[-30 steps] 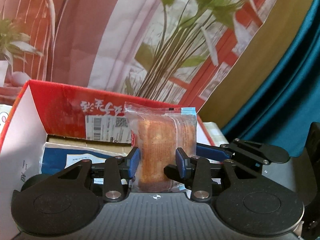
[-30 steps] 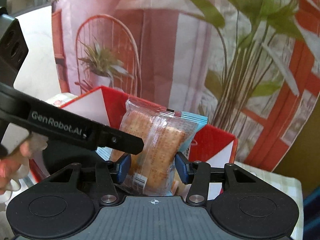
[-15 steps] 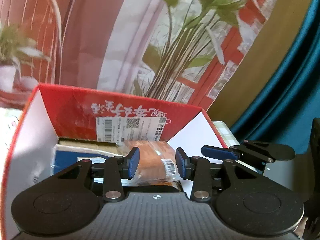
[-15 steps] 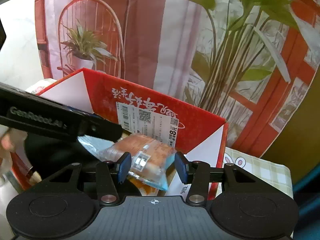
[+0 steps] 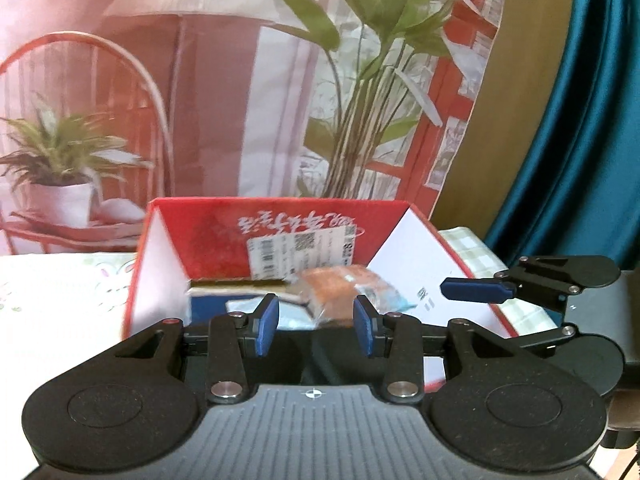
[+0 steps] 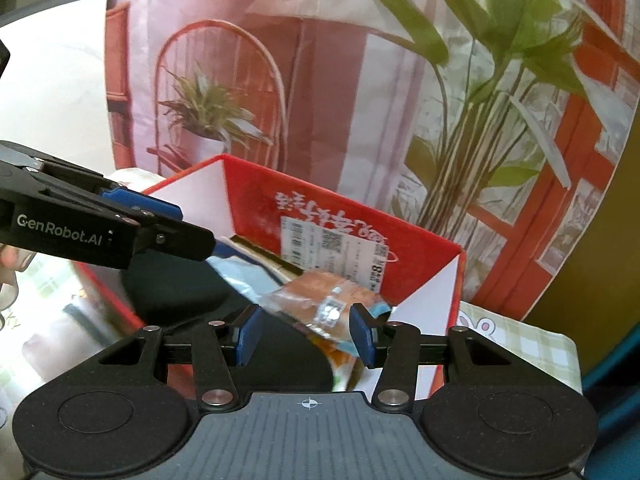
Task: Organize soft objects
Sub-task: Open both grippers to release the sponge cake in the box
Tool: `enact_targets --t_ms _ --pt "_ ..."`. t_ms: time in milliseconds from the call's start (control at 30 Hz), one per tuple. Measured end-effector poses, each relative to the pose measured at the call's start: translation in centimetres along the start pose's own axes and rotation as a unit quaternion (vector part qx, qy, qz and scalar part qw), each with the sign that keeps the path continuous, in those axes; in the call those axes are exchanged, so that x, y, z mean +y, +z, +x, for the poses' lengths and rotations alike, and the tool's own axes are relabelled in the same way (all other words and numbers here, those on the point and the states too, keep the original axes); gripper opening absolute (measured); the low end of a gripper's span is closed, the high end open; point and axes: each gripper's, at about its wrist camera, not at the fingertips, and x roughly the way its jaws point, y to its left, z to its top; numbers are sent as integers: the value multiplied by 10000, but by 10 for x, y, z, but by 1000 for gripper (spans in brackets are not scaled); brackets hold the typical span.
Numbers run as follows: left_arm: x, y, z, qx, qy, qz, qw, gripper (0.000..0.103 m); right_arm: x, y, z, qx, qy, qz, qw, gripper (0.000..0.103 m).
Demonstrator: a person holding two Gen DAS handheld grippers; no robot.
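Observation:
A wrapped orange bread packet [image 5: 340,288] lies inside the red cardboard box [image 5: 208,240], on other packets. It also shows in the right wrist view [image 6: 324,300] inside the same box [image 6: 420,252]. My left gripper [image 5: 316,326] is open and empty, in front of the box. My right gripper [image 6: 306,336] is open and empty, just short of the packet. The left gripper's body [image 6: 100,228] crosses the left of the right wrist view. The right gripper's blue finger [image 5: 476,291] shows at the right of the left wrist view.
A blue and white packet [image 5: 212,308] lies in the box's left part. The box stands on a pale checked cloth [image 6: 520,344]. A printed backdrop with plants [image 5: 360,100] hangs right behind it, and a teal curtain [image 5: 580,140] is at the right.
Both grippers held the bread packet upright over the box a second ago. It was let go and now lies in the box. Both grippers have opened and pulled back.

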Motion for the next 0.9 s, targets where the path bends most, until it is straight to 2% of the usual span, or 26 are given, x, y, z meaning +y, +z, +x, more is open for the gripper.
enact_targets --t_ms 400,533,600,633,667,700,767,900 --pt "4 -35 -60 -39 455 95 9989 51 32 -21 -42 -187 177 374 9990 45" --pt "2 -54 -76 -23 523 122 9986 63 43 -35 -58 -285 240 555 9978 47" --pt "0 -65 -84 17 595 147 9981 78 47 -43 -66 -329 287 677 9968 50" --pt "0 -71 -88 24 670 168 9976 92 50 -48 -71 -347 296 725 9963 56" --pt "0 -78 -94 -12 730 188 9972 100 53 -52 -75 -362 278 733 9963 66" --pt "0 -86 -101 -57 766 209 9968 101 56 -56 -80 -383 255 728 9963 72" --pt "1 -100 -109 -10 781 249 9966 101 63 -67 -91 -426 243 715 9962 91" --pt "4 -123 -119 142 755 173 9969 103 72 -88 -105 -357 292 750 9961 101"
